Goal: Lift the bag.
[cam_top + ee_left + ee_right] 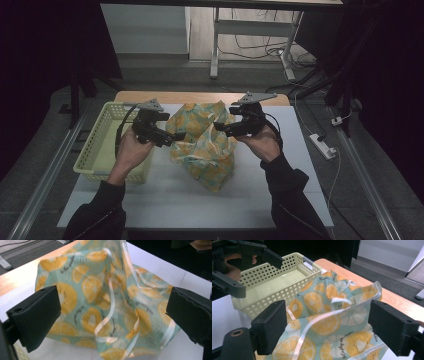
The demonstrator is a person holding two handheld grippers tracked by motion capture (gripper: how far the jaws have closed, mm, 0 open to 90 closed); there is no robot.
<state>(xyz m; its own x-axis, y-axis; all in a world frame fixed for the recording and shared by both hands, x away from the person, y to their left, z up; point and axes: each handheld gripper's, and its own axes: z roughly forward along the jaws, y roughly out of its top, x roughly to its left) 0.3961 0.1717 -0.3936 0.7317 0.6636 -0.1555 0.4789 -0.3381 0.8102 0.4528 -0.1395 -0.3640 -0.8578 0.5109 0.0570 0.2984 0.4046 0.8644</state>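
Both the left gripper (176, 136) and the right gripper (219, 128) stand with jaws wide apart and pressing on nothing — the crumpled lemon-print cloth (205, 145) lies between them on the white table (165, 195), just beside the yellow basket (100, 145).

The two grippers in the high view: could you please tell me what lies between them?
The crumpled lemon-print cloth lies between the left gripper and the right gripper, as the high view shows.

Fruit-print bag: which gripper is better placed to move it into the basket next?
Left, probably. The left gripper sits between the fruit-print bag and the yellow basket, jaws open at the bag's basket-side edge. The right gripper, also open, is on the bag's far side and would have to reach across it.
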